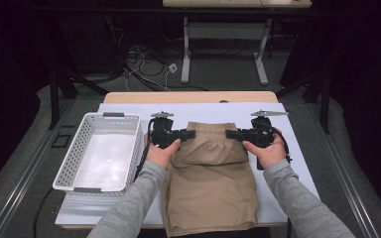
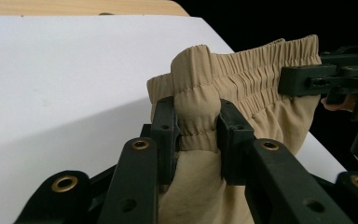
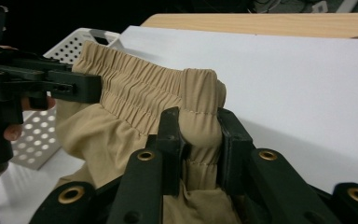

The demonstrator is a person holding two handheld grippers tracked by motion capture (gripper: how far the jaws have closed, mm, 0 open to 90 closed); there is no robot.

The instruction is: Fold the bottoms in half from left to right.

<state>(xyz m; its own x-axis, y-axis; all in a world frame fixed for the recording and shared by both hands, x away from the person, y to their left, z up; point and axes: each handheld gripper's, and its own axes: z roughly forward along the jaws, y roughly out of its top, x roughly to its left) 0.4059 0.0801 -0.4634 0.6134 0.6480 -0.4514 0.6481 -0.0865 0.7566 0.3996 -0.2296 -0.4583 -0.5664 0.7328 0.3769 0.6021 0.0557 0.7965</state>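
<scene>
Tan shorts (image 1: 211, 173) hang soft and light between two claws. The left gripper (image 2: 196, 128) and right gripper (image 3: 199, 135) each pinch a waistband corner, probably the surest hold; a white basket (image 1: 74, 163) sits beyond the left claw.

Shorts (image 2: 242, 84): matt tan woven cloth, gathered and ribbed at the waistband pinched between both claws. Left gripper (image 2: 196, 135) and right gripper (image 3: 199, 140): matt black plastic with brass-coloured rivets. Sheet (image 2: 65, 70) beneath: smooth matt white. Basket (image 1: 99, 148) beyond the left claw: perforated white plastic.
</scene>
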